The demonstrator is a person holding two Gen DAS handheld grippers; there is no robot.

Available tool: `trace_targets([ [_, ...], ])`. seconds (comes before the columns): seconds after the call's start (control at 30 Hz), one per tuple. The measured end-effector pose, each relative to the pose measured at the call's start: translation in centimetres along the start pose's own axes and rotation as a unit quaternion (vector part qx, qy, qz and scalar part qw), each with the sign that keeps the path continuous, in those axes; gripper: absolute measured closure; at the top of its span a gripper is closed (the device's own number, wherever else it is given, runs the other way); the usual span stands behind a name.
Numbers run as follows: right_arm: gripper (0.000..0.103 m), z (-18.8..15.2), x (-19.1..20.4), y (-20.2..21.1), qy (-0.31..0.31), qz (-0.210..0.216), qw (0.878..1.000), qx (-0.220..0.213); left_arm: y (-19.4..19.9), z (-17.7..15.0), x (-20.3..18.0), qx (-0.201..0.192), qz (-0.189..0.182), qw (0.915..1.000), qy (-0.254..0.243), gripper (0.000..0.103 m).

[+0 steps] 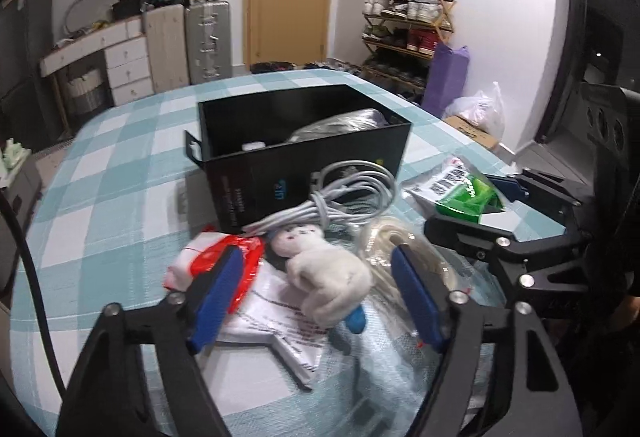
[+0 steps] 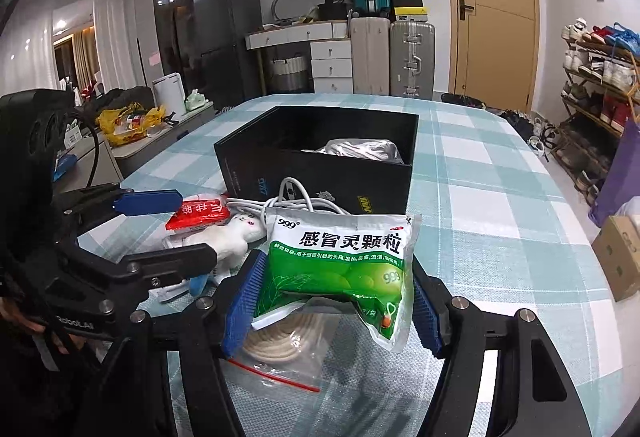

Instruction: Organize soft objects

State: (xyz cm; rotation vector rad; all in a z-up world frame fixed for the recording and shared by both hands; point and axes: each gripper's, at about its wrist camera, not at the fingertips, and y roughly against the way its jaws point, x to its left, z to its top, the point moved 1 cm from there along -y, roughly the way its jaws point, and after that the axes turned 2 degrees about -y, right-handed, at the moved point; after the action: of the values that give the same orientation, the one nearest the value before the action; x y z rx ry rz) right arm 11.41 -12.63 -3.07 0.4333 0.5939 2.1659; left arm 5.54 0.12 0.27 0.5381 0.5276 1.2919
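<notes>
A white plush toy (image 1: pixel 320 269) lies on the checked tablecloth between the fingers of my open left gripper (image 1: pixel 316 297), which does not touch it. It also shows in the right wrist view (image 2: pixel 230 237). My right gripper (image 2: pixel 336 301) is shut on a green and white medicine pouch (image 2: pixel 340 261) and holds it above the table; the pouch also shows in the left wrist view (image 1: pixel 464 193). A black open box (image 1: pixel 296 141) stands behind, with a grey bagged item (image 2: pixel 360 151) inside.
A white coiled cable (image 1: pixel 344 197) lies against the box front. A red and white packet (image 1: pixel 216 261), white papers (image 1: pixel 280 321) and a clear zip bag with a coiled cord (image 2: pixel 280 345) lie near the grippers. The table edge (image 2: pixel 592 277) runs at right.
</notes>
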Motion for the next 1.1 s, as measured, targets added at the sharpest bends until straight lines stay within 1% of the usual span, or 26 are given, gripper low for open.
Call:
trace_targets([
  [0.03,0.036,0.0,-0.1,-0.1,-0.001,0.000,1.000,0.001,-0.1,0.0,-0.1,0.001,-0.008,1.0000,0.002,0.037],
  [0.17,0.036,-0.1,-0.3,-0.1,-0.003,0.003,1.000,0.002,-0.5,-0.1,-0.5,0.011,-0.008,0.9999,-0.006,0.037],
  [0.33,0.036,-0.1,-0.3,-0.2,-0.004,0.006,1.000,0.003,-1.7,-0.1,-0.4,0.027,-0.010,0.9996,-0.001,0.038],
  [0.5,0.036,-0.1,-0.4,-0.3,-0.005,0.009,1.000,0.004,-2.8,0.0,-0.4,0.046,-0.007,0.9989,0.006,0.043],
  [0.53,0.036,-0.1,-0.4,-0.4,-0.005,0.010,1.000,0.004,-2.9,0.1,-0.3,0.048,-0.011,0.9988,0.009,0.046],
  [0.57,0.036,-0.1,-0.5,-0.4,-0.005,0.011,1.000,0.004,-3.0,0.1,-0.2,0.049,-0.013,0.9986,0.012,0.051],
  [0.67,0.036,-0.2,-0.6,-0.4,-0.006,0.011,1.000,0.004,-3.2,0.0,-0.1,0.055,-0.014,0.9983,0.014,0.060],
  [0.87,0.036,-0.3,-0.7,-0.3,-0.006,0.012,1.000,0.000,-2.4,-0.4,-0.1,0.045,-0.013,0.9988,0.015,0.066],
  [1.1,0.036,-0.2,-0.1,0.2,0.000,0.013,1.000,-0.011,-0.1,-0.7,0.3,0.022,-0.021,0.9993,0.023,0.066],
])
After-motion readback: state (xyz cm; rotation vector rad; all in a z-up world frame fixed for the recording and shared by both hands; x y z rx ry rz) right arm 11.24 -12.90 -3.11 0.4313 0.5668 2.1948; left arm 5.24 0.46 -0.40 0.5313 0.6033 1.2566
